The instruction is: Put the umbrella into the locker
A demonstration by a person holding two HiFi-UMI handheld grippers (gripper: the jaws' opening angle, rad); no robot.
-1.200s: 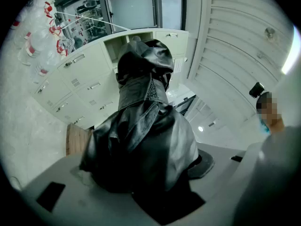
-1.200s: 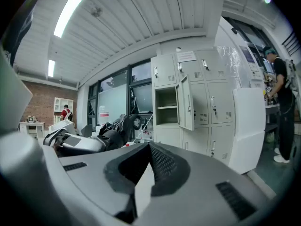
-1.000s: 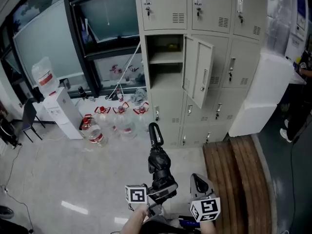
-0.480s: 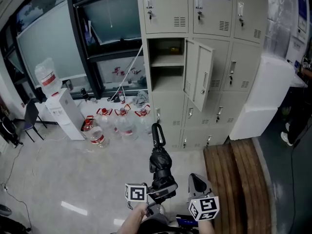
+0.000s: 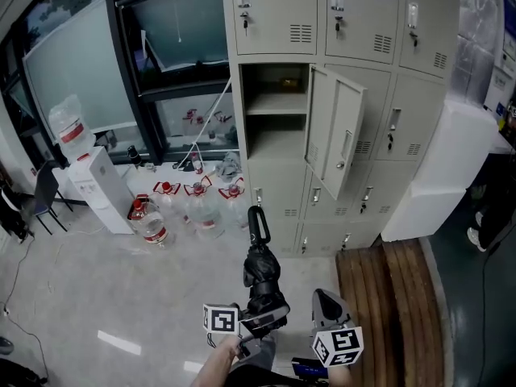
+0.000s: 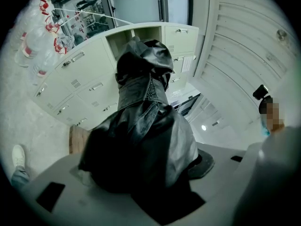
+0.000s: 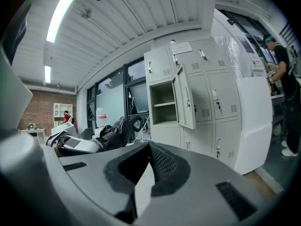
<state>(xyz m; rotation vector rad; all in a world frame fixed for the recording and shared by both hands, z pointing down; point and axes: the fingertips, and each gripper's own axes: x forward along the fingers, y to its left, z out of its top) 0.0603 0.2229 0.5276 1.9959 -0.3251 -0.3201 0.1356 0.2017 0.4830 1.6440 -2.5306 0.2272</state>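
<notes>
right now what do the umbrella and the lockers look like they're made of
The umbrella: probably black synthetic fabric, creased in soft folds, slight sheen. The lockers: likely painted sheet metal, matte beige, with vent slots and key locks.

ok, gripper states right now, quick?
Left gripper: closed on the umbrella.
Right gripper: closed, empty.

Both the left gripper (image 5: 262, 319) and the right gripper (image 5: 326, 303) have smooth pale grey shells; each carries a white cube (image 5: 222, 319) printed with black square markers (the right one's pads (image 7: 161, 162) are black and ribbed).
</notes>
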